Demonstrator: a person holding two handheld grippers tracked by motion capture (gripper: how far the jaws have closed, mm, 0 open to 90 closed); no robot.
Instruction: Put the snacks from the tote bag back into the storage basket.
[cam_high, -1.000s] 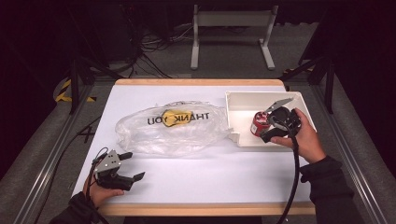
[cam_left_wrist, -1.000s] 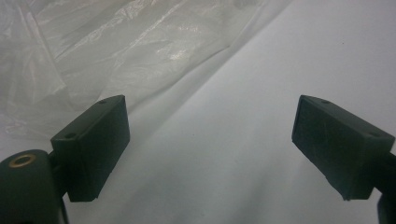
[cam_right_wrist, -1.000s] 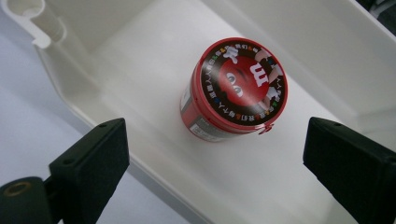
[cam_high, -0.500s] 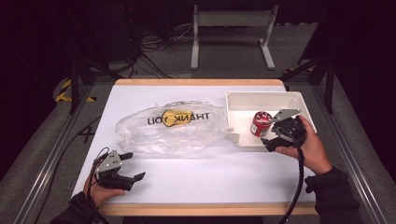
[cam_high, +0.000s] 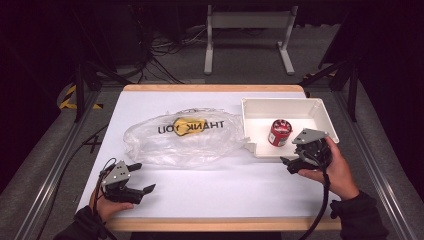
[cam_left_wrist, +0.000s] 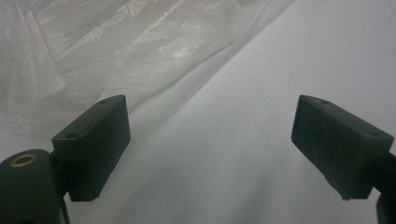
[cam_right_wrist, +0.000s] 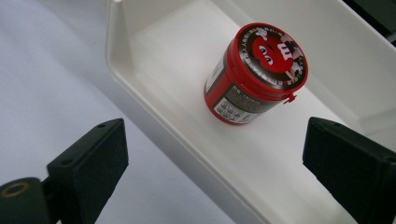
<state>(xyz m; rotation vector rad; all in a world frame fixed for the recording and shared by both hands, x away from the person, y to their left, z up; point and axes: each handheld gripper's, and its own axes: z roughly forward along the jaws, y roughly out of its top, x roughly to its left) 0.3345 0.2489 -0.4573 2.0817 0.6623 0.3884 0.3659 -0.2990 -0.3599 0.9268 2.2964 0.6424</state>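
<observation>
White table (cam_high: 210, 195), tub (cam_right_wrist: 256, 74) (upright) in tray (cam_right_wrist: 154, 60)

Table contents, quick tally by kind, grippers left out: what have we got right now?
Red candy tub: 1, upright in the tray
White tray: 1
Clear plastic bag: 1, something yellow inside it
Total: 3

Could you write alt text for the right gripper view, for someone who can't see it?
A small red canister with a cartoon face on its lid stands upright inside a white tray. The right gripper is open in front of it, holding nothing, its left jaw over the white table outside the tray wall.
</observation>
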